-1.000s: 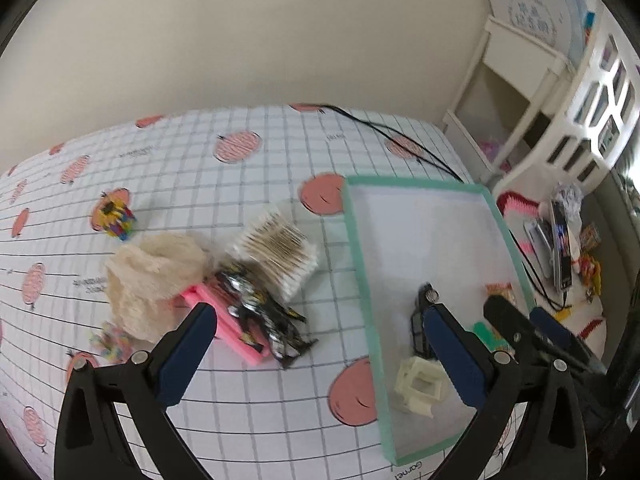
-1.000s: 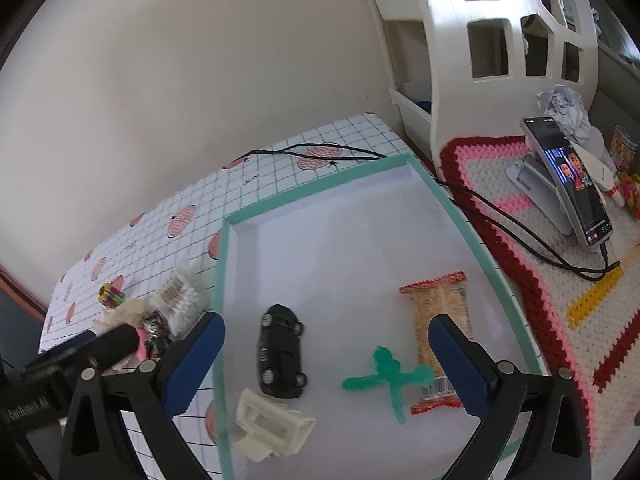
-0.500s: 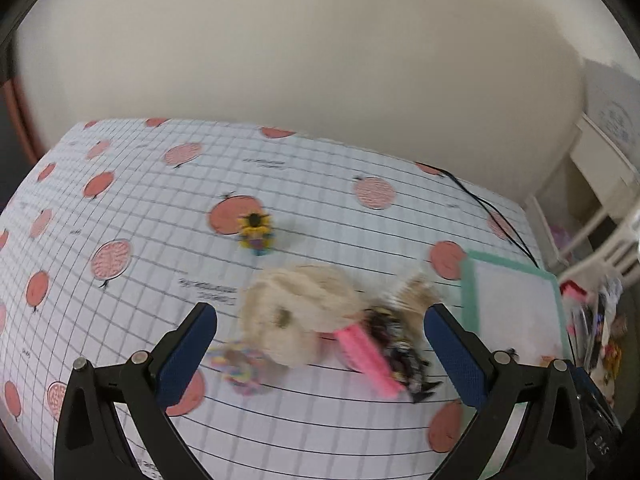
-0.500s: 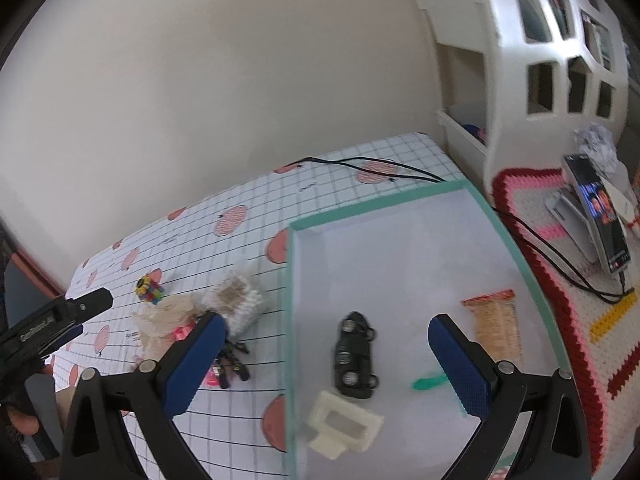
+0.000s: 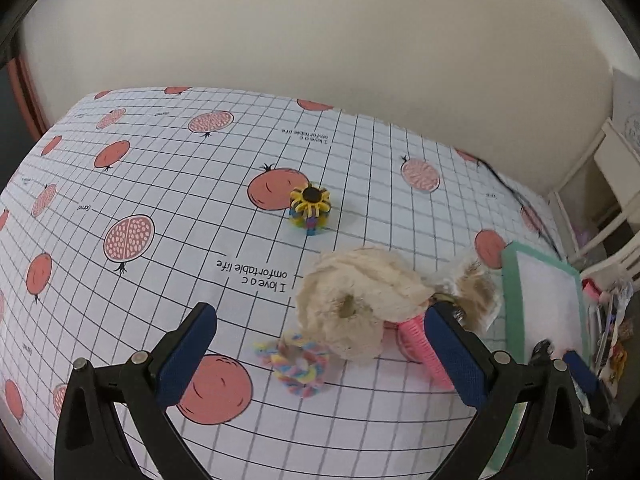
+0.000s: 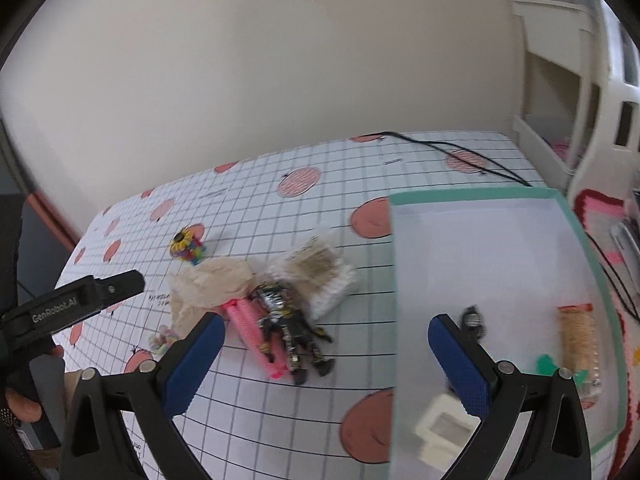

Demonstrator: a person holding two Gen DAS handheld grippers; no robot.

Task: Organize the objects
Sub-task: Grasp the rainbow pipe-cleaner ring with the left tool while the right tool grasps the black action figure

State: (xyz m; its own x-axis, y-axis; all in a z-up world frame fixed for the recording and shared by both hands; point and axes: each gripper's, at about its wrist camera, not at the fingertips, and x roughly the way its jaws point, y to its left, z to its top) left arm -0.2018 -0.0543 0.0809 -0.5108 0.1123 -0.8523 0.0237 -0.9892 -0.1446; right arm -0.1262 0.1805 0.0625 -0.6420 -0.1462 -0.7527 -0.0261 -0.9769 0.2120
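My left gripper (image 5: 320,310) is open and empty, hovering above a pastel braided scrunchie (image 5: 298,364) and a cream fluffy cloth (image 5: 356,300). A pink comb (image 5: 416,342) pokes out beside the cloth, with a bundle of cotton swabs (image 5: 476,292) behind it. A sunflower toy (image 5: 310,208) stands further back. My right gripper (image 6: 326,320) is also open and empty, above the table between the pile and the green-rimmed tray (image 6: 472,196). The pile there shows the pink comb (image 6: 252,328), a black shiny figure (image 6: 288,320) and the swabs (image 6: 320,276).
In the tray lie a black toy car (image 6: 474,320), a snack packet (image 6: 578,336), a green piece (image 6: 546,364) and a cream plastic part (image 6: 440,428). A black cable (image 6: 460,148) runs across the far table edge. A white shelf (image 6: 580,92) stands at the right.
My left gripper has swung left, from the tray's edge to over the cloth and scrunchie. My right gripper has drawn back and turned left, from above the tray toward the pile.
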